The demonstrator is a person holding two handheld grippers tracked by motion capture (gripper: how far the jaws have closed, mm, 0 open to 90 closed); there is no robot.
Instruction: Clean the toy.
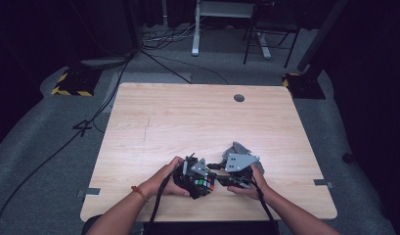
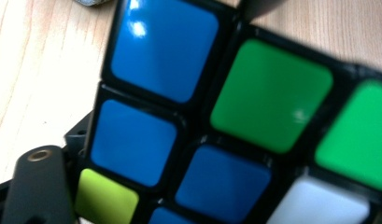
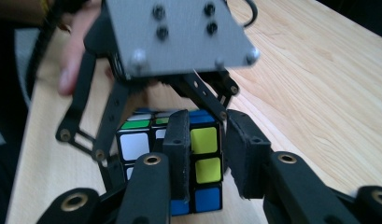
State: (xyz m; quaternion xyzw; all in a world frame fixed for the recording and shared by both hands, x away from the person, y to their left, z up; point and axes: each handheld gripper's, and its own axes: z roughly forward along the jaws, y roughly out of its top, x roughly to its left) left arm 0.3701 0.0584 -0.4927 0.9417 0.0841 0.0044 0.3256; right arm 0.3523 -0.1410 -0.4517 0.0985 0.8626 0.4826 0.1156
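Near the worktop's (image 1: 153,122) front edge, the left gripper (image 1: 193,172) pinches the puzzle cube (image 1: 203,183) in its jaws. Just beside the cube, the right gripper (image 3: 205,154) has one jaw against a cube column; whether its jaws pinch it, I cannot tell.

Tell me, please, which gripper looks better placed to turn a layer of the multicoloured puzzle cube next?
Probably the right gripper: its jaws bracket the edge column of the multicoloured puzzle cube, though not visibly pressing. The left gripper sits against the cube, seemingly steadying it.
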